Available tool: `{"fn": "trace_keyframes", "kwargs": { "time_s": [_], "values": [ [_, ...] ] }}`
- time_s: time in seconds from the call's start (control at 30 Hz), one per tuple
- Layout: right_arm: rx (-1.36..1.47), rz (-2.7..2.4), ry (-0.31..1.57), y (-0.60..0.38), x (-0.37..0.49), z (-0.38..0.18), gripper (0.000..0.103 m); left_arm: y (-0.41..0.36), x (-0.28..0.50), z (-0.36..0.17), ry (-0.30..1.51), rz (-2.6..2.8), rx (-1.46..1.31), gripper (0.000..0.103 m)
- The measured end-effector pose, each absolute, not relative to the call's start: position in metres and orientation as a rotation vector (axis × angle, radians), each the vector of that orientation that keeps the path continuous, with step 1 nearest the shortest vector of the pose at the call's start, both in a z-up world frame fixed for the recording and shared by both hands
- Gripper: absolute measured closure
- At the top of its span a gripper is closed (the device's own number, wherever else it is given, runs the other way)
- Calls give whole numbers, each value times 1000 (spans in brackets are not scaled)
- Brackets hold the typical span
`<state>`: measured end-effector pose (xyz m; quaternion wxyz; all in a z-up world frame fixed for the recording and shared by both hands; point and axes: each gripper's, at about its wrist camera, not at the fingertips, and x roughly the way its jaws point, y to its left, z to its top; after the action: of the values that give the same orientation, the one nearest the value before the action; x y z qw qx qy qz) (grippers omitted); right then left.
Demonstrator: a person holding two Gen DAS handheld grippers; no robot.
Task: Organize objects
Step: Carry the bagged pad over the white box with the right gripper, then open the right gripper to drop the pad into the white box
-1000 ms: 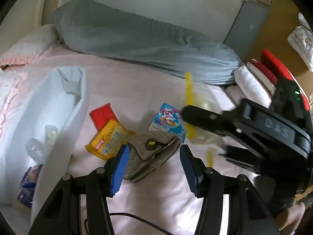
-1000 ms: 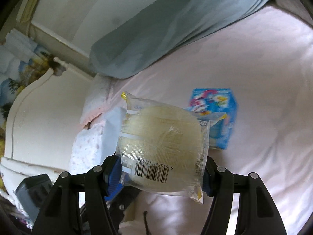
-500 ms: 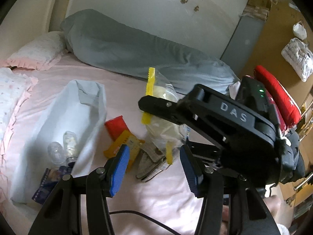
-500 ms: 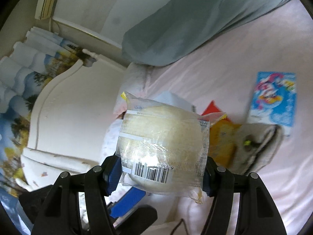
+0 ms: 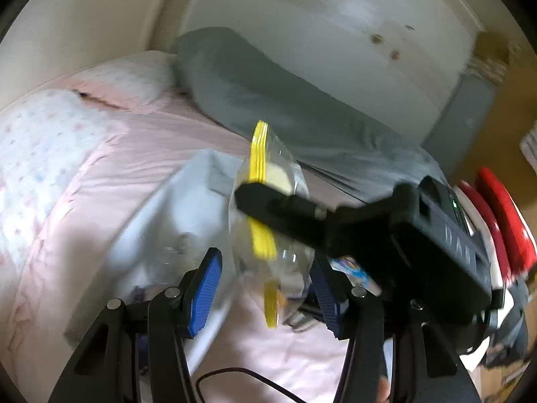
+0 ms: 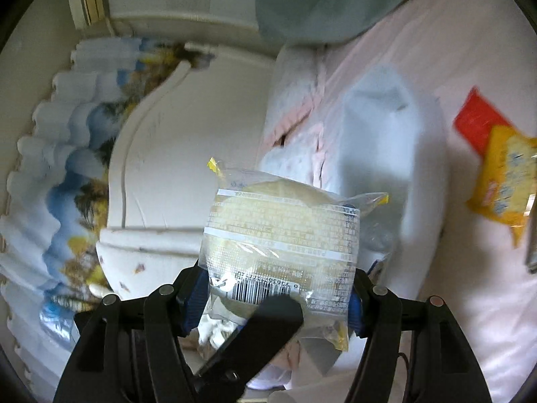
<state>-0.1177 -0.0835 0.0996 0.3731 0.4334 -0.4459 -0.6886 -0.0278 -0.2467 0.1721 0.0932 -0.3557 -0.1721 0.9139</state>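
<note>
- Between the blue pads of the right gripper [image 6: 280,297] sits a clear-wrapped bread packet [image 6: 282,245], pinched by its two side edges, barcode end nearest the fingers; held that way it stands up ahead of them, likely so it can go in end first.
- Just beyond those fingers lies the pale fabric storage bag [image 6: 389,154], mouth open on the pink bedsheet [image 6: 470,319]; I judge the packet is being carried there to join what the bag already holds, though its contents are too blurred to name.
- Ahead of the left gripper [image 5: 265,297], the same packet hangs close in front of its half-spread pads; nothing is pressed between them, so that gripper is free.
- Off to the right of the right fingers, a yellow snack pack [image 6: 503,188] and a red packet [image 6: 476,121] lie loose on the sheet, apparently not yet sorted.
- Past the bag, a grey bolster [image 5: 285,100] lies along the wall.
</note>
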Motion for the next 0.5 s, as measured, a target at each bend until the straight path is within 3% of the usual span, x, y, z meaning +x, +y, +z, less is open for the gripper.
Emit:
{"fn": "trace_keyframes", "kwargs": {
  "time_s": [0.1,0.17,0.33,0.5],
  "values": [
    [1169,-1734,-1110,-102,-123,95,37,-259,-32,166,-525,2702,-1100,54],
    [1210,-1724,-1087,-109,-123,89,36,-264,-34,161,-547,2683,-1129,64],
    [1274,-1699,-1094,-116,-121,78,33,-276,-40,153,-600,2684,-1179,68],
    [1313,-1653,-1081,-116,-123,81,31,-301,-42,143,-824,2607,-1209,69]
  ]
}}
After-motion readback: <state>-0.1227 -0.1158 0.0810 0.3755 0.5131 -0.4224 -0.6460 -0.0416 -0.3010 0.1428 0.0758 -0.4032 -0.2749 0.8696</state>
